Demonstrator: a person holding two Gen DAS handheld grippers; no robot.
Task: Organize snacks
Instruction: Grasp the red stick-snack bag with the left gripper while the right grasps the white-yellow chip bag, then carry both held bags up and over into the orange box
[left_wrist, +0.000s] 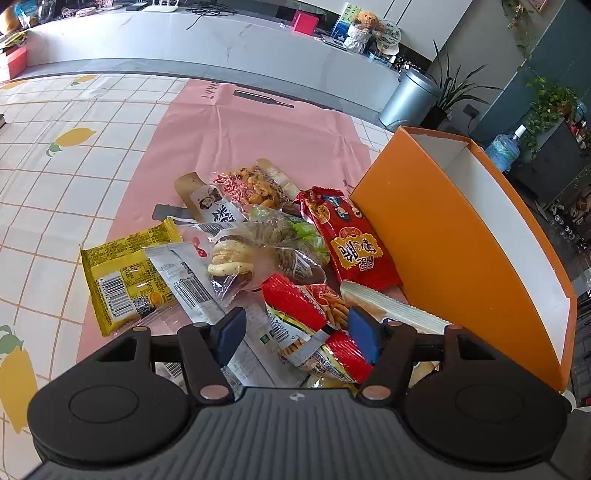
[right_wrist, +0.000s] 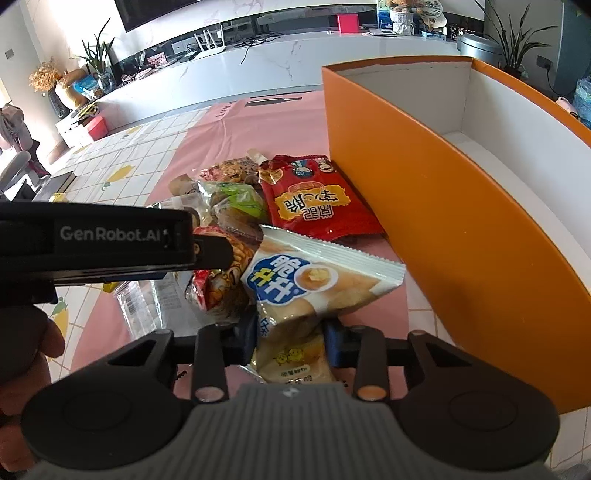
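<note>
A heap of snack packets lies on a pink mat beside a tall orange box. My left gripper is open and straddles a red striped cracker packet; its left pad stands apart from the packet. The right gripper is shut on a white and beige snack bag, which bunches where the pads pinch its lower end. That bag's serrated edge shows at the foot of the box in the left wrist view. The left gripper's body reaches in from the left of the right wrist view.
A big red packet leans by the box wall. A yellow packet and clear bags lie left of the heap. The box's white inside shows nothing in it. A hand holds the left tool. Lemon-print tablecloth surrounds the mat.
</note>
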